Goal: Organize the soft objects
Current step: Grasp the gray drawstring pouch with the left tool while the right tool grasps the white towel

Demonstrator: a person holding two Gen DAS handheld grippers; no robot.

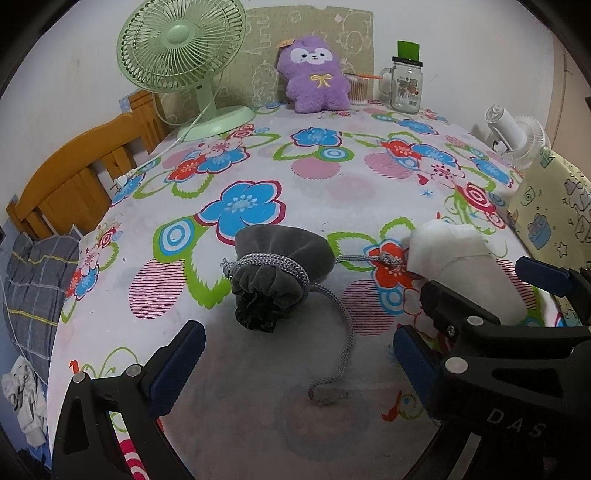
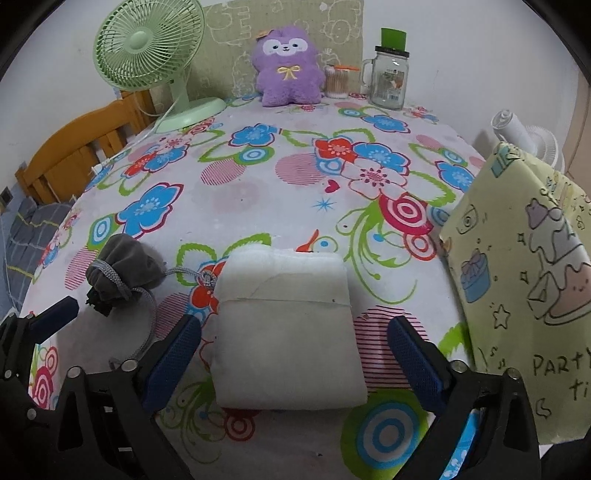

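The right gripper (image 2: 293, 347) is hanging low over the flowered tablecloth (image 2: 258, 177) with its blue pads spread wide, one on either side of the near half of a folded white cloth (image 2: 284, 325); neither pad is pressing on it, and a strip of tablecloth is showing between each pad and the fabric. The cloth is lying flat at the near edge of the table, just right of a grey drawstring pouch (image 1: 277, 273).

The left gripper (image 1: 299, 365) is also standing open, pointing down at the pouch, which is sitting ahead of its fingertips and not between them. The pouch's grey cord (image 1: 340, 332) is wrapping around its neck, trailing towards the near edge in a loop, and running right in a knot to the white cloth's corner.

At the table's far side, a purple plush toy (image 2: 286, 74) is leaning against a pale green patterned board (image 2: 280, 33), with a green desk fan (image 1: 181, 48) to its left and a glass mug jar (image 2: 388, 81) to its right. A yellow cartoon-printed bag (image 2: 524, 288) is standing at the right edge.
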